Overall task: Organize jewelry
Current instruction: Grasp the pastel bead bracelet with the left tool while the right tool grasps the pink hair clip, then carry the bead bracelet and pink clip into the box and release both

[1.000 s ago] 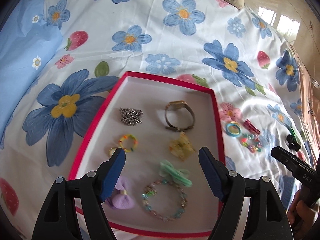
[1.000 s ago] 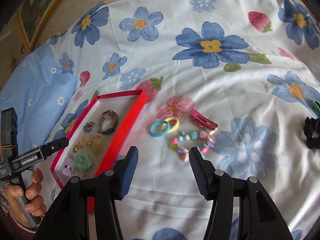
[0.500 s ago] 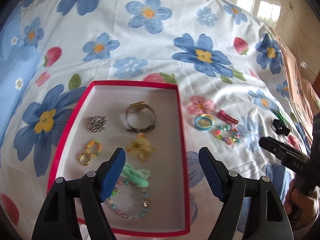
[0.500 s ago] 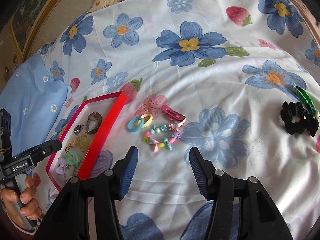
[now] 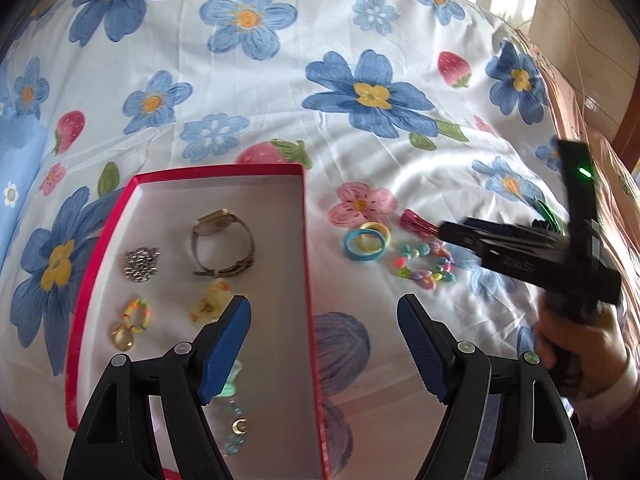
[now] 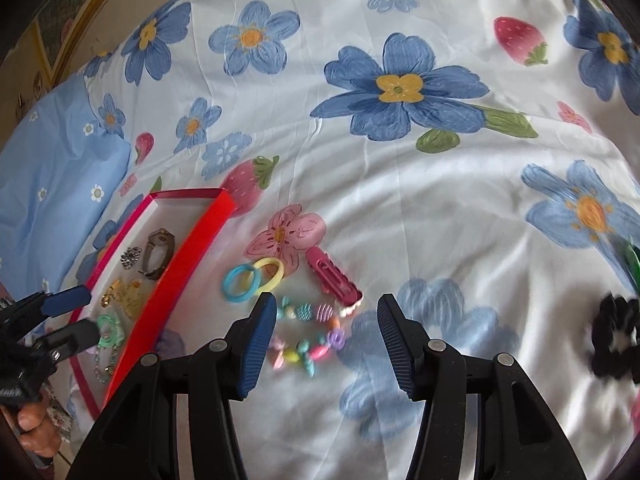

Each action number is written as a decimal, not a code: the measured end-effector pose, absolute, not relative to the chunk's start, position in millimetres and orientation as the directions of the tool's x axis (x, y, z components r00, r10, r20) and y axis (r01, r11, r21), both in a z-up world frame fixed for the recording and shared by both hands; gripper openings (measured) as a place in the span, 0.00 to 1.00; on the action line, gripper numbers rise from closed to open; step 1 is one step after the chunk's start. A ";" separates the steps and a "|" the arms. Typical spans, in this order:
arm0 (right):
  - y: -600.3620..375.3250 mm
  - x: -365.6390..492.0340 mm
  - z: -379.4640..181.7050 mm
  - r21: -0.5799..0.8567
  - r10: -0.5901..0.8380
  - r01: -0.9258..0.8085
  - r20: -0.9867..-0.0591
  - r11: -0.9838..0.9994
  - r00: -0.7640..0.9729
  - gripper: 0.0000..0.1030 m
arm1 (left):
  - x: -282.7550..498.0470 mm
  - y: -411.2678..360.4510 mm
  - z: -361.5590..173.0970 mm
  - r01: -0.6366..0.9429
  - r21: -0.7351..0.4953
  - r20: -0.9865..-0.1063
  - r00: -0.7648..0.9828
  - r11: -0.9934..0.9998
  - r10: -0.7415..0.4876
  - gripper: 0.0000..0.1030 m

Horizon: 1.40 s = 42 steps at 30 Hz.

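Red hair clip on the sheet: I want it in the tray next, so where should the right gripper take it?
Grip the red clip across its narrow width at mid-length, coming from above. It lies flat and long on the sheet, angled, so roll the right gripper to straddle its long sides. Its jaws are closing, with nothing pinched yet; the bead bracelet lies just below, so stay clear.

metal watch (image 5: 222, 242) (shiny), cloth bedsheet (image 5: 360, 32)

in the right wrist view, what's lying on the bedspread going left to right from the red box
red box → blue hair tie → yellow hair tie → pink hair clip → black scrunchie. The bead bracelet sits below the ties and clip, so its place in the order is unclear.
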State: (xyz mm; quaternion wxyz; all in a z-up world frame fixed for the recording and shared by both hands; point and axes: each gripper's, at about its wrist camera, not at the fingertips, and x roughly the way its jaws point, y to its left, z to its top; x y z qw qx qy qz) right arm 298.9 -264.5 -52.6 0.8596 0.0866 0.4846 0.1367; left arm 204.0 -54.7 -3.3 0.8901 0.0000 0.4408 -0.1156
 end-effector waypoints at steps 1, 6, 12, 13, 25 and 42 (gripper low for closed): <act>-262.4 305.7 -57.1 0.276 0.318 -0.158 -0.817 0.948 0.480 0.44 | 206.6 -57.5 -5.2 0.211 -0.100 -0.786 0.582 0.972 -0.208 0.73; -250.0 330.8 -79.2 0.249 0.312 -0.198 -0.852 0.948 0.421 0.42 | 218.4 -75.0 -15.3 0.239 -0.100 -0.801 0.557 0.966 -0.220 0.73; -257.0 333.7 -79.0 0.245 0.302 -0.181 -0.845 0.952 0.442 0.18 | 238.0 -107.4 -28.3 0.298 -0.082 -0.818 0.525 0.951 -0.235 0.73; -261.7 332.1 -76.6 0.253 0.303 -0.170 -0.840 0.952 0.450 0.18 | 241.9 -112.8 -30.5 0.309 -0.082 -0.820 0.519 0.948 -0.241 0.73; -347.7 273.0 -33.5 0.425 0.322 0.032 -0.732 0.905 0.601 0.18 | 291.9 -170.9 -83.3 0.352 -0.039 -0.873 0.443 0.935 -0.204 0.73; -340.1 233.4 -32.6 0.473 0.353 0.046 -0.716 0.880 0.602 0.18 | 275.2 -151.1 -56.3 0.373 -0.129 -0.807 0.499 0.919 -0.316 0.10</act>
